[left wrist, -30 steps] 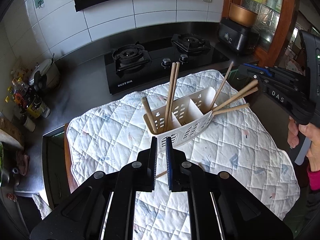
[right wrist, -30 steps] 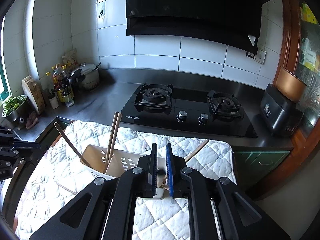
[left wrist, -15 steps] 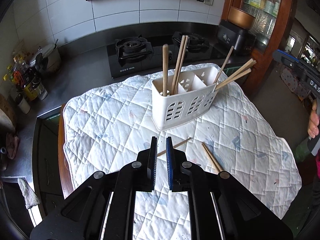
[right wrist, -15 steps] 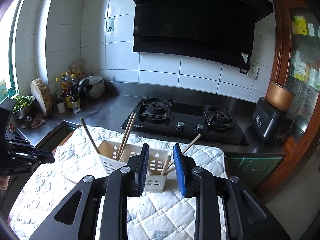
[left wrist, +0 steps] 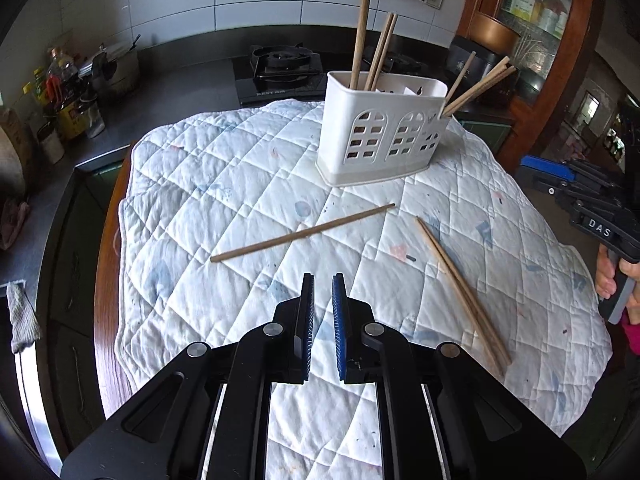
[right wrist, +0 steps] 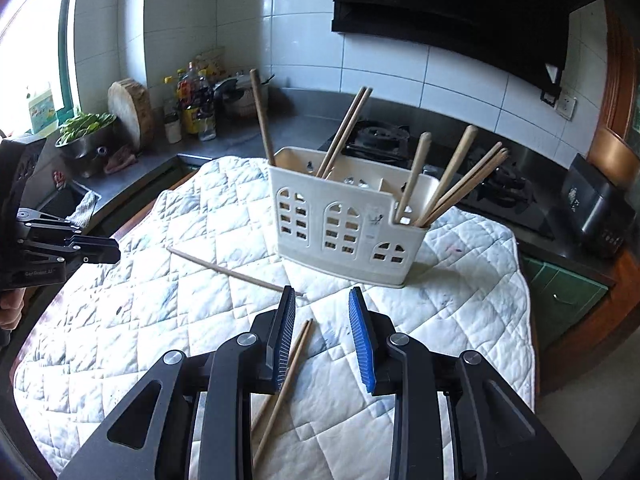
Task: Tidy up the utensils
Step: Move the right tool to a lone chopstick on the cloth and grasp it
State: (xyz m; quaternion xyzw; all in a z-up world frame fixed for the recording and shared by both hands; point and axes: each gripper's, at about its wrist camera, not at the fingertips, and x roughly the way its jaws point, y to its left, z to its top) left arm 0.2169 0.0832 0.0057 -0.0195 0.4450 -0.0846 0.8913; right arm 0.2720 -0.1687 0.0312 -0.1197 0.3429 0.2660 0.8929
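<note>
A white utensil caddy (left wrist: pixel 380 140) (right wrist: pixel 344 232) stands on the quilted mat and holds several wooden chopsticks upright. A single chopstick (left wrist: pixel 302 234) (right wrist: pixel 232 272) lies on the mat in front of it. A pair of chopsticks (left wrist: pixel 460 288) (right wrist: pixel 286 372) lies to the right. My left gripper (left wrist: pixel 322 292) hovers low over the mat, short of the single chopstick, jaws a narrow gap apart and empty. My right gripper (right wrist: pixel 322 300) is open and empty above the pair's far tips.
The quilted mat (left wrist: pixel 224 168) covers a wooden table. A gas stove (left wrist: pixel 284 64) and dark counter lie behind it. Bottles and a pot (left wrist: pixel 64 96) stand at the left. A black appliance (right wrist: pixel 596 216) sits at the right. A bowl of greens (right wrist: pixel 84 132) is on the counter.
Both grippers pulled back from the caddy and dropped lower toward the mat. The right gripper went from shut to open. The loose chopsticks on the mat came into view.
</note>
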